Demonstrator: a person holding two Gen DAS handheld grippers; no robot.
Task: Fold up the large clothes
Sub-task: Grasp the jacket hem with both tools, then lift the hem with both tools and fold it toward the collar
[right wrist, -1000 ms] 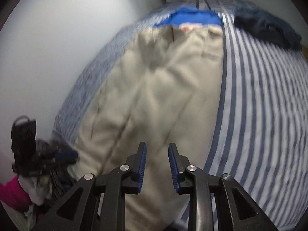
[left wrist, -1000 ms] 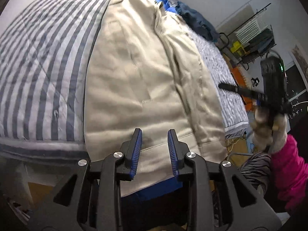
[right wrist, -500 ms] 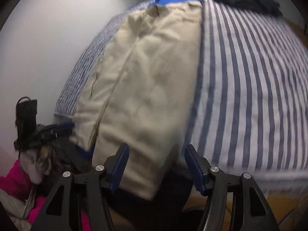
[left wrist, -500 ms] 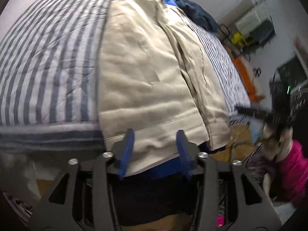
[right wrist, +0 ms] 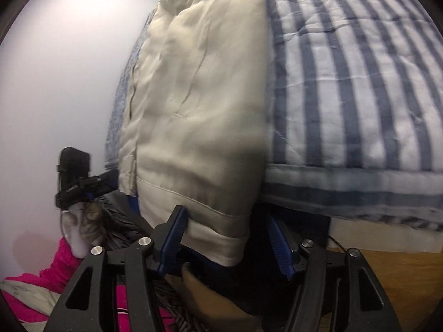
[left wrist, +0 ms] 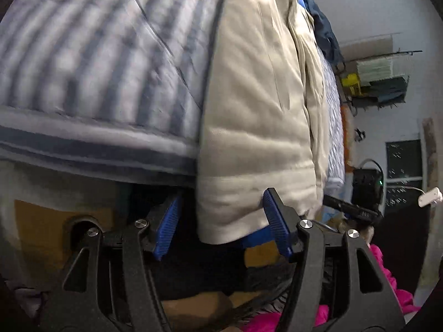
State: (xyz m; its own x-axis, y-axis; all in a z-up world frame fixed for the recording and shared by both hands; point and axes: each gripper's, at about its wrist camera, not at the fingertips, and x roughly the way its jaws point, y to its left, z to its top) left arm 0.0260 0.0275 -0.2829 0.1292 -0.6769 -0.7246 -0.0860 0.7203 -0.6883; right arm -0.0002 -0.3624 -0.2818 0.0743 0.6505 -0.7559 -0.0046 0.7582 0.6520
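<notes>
A large beige jacket with blue lining (left wrist: 257,88) lies lengthwise on a striped bed, its hem hanging over the near edge; it also shows in the right wrist view (right wrist: 199,96). My left gripper (left wrist: 221,227) is open, its blue pads on either side of the hem's left corner. My right gripper (right wrist: 227,240) is open, its pads on either side of the hem's right corner. Neither pad pair presses the cloth. The left gripper also shows in the right wrist view (right wrist: 83,182), and the right gripper in the left wrist view (left wrist: 351,207).
The blue-and-white striped quilt (left wrist: 97,63) covers the bed (right wrist: 360,83). A dark blue garment (left wrist: 324,33) lies at the far end. A rack with shelves (left wrist: 382,80) stands by the right wall. A white wall (right wrist: 55,69) is on the bed's other side.
Both grippers have dropped to the bed's near edge and opened wide around the jacket's hem corners. The view has moved closer to the hem.
</notes>
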